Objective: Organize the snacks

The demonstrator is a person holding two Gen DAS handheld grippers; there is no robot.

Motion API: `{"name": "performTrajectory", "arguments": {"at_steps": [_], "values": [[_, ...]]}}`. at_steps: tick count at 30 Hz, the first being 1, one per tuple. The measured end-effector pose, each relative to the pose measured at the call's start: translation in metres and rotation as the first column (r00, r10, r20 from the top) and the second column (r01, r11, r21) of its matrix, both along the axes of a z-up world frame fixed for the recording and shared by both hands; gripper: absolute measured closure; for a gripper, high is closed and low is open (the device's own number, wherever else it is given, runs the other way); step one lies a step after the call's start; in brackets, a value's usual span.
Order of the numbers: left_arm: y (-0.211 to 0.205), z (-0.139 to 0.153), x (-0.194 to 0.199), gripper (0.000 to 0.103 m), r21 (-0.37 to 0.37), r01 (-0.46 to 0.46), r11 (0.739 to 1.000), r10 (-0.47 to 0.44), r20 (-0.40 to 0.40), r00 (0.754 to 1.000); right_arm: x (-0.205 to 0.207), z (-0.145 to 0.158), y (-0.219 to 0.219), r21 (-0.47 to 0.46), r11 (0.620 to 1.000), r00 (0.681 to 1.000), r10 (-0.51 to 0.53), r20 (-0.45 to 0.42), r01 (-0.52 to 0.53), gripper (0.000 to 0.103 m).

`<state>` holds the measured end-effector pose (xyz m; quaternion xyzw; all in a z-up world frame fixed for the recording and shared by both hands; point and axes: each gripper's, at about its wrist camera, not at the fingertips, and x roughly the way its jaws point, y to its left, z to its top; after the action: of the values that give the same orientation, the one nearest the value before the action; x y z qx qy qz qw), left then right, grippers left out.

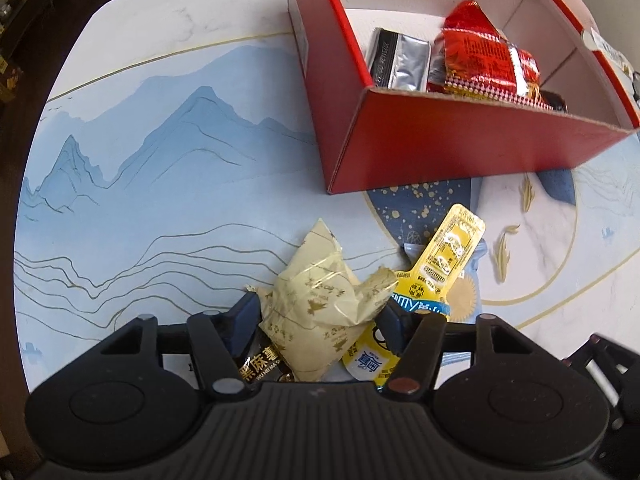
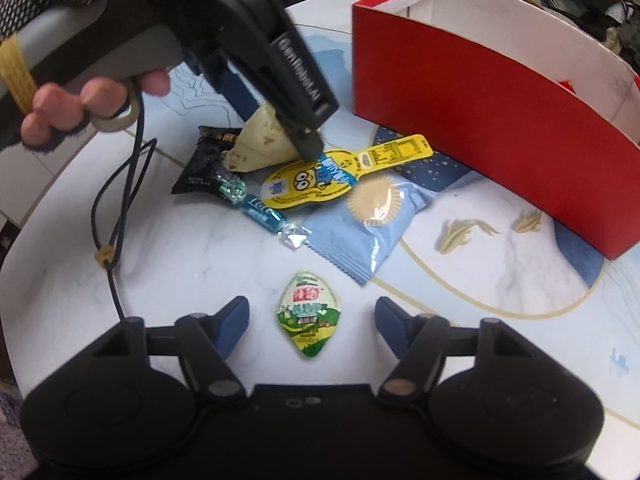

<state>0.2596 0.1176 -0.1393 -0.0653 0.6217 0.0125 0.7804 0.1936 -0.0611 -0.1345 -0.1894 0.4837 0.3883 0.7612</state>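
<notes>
While astride the beige packet, left claw half-spread.

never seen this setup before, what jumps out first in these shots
The red box at the table's far side stands out, with a red packet and a silver one inside. Nearer, loose snacks are piled: the left tongs straddle a cream packet, while the right tongs frame a small green sachet lying apart.

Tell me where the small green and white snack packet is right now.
In the right wrist view, the green and white packet lies alone on the white marble table, between the right gripper's open fingers and nearer the camera than the light blue packet.
</notes>
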Motion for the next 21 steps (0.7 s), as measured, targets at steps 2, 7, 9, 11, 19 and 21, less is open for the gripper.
{"name": "performTrajectory", "arguments": {"at_steps": [2, 7, 9, 11, 19, 21], "values": [[0.0, 0.001, -0.001, 0.044, -0.008, -0.008, 1.0, 0.008, 0.002, 1.0, -0.001, -0.001, 0.002, -0.008, 1.0, 1.0, 0.005, 0.004, -0.005, 0.048], [0.001, 0.004, -0.005, 0.047, -0.015, -0.032, 0.999, 0.032, 0.016, 0.999, -0.002, -0.003, 0.001, -0.015, 1.0, 1.0, -0.005, 0.01, 0.005, 0.069], [0.003, 0.005, -0.007, 0.048, -0.023, -0.042, 0.999, 0.043, 0.023, 0.999, -0.002, -0.003, 0.0, -0.013, 1.0, 1.0, -0.01, 0.015, 0.01, 0.07], [0.005, 0.007, -0.01, 0.049, -0.028, -0.055, 0.998, 0.056, 0.029, 0.998, -0.004, -0.001, -0.002, -0.005, 1.0, 1.0, -0.014, 0.02, 0.014, 0.07], [0.019, 0.025, -0.029, 0.049, -0.085, -0.119, 0.989, 0.125, 0.067, 0.99, -0.002, 0.013, -0.016, 0.062, 0.993, 0.995, -0.096, -0.009, 0.097, 0.07], [0.022, 0.031, -0.035, 0.049, -0.099, -0.133, 0.986, 0.141, 0.079, 0.987, -0.003, 0.021, -0.02, 0.084, 0.99, 0.993, -0.115, -0.011, 0.116, 0.07]]}}
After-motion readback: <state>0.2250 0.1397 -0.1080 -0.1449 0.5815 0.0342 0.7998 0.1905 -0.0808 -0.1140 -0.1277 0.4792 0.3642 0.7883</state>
